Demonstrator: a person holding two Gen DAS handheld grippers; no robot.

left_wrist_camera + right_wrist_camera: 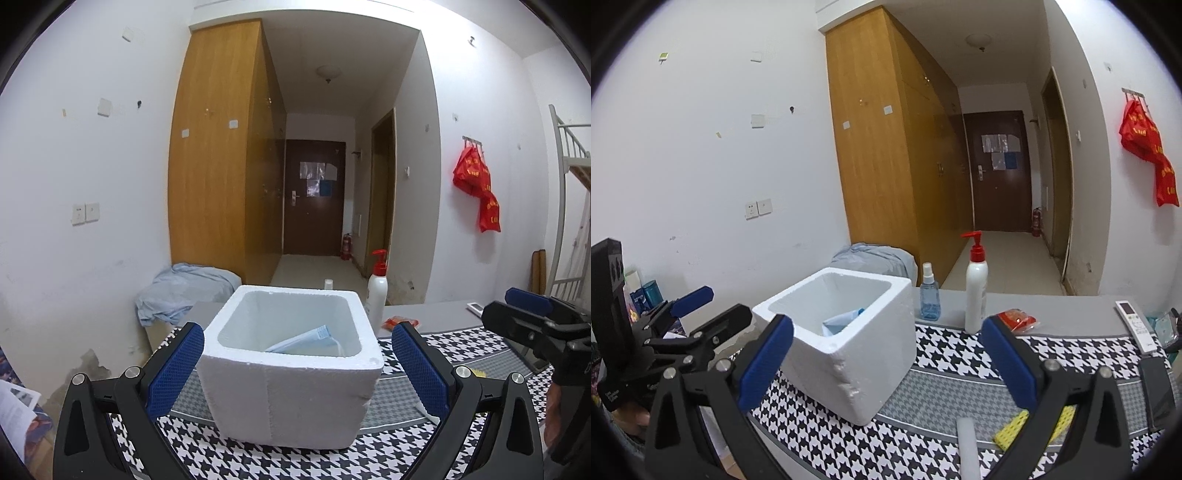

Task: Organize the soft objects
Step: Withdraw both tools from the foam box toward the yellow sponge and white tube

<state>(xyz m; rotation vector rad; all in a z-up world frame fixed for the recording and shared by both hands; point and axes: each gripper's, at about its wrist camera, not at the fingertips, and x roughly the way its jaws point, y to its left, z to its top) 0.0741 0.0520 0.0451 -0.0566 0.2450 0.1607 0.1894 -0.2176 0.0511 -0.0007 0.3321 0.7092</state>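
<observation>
A white foam box [291, 373] stands on the houndstooth cloth [461, 339], with a blue face mask [303, 341] lying inside. My left gripper [297, 363] is open and empty, its pads either side of the box, just in front of it. In the right wrist view the box [849, 343] sits left of centre, the mask [842, 319] showing inside. My right gripper [886, 362] is open and empty, above the cloth to the box's right. A yellow sponge cloth [1015, 428] and a white foam strip [967, 446] lie near its right finger.
A white pump bottle [975, 291], a blue spray bottle [929, 295], a red packet [1015, 319] and a remote [1136, 323] stand along the table's far edge. A bundle of light blue fabric [181, 291] lies behind the box. A wooden wardrobe [218, 155] stands beyond.
</observation>
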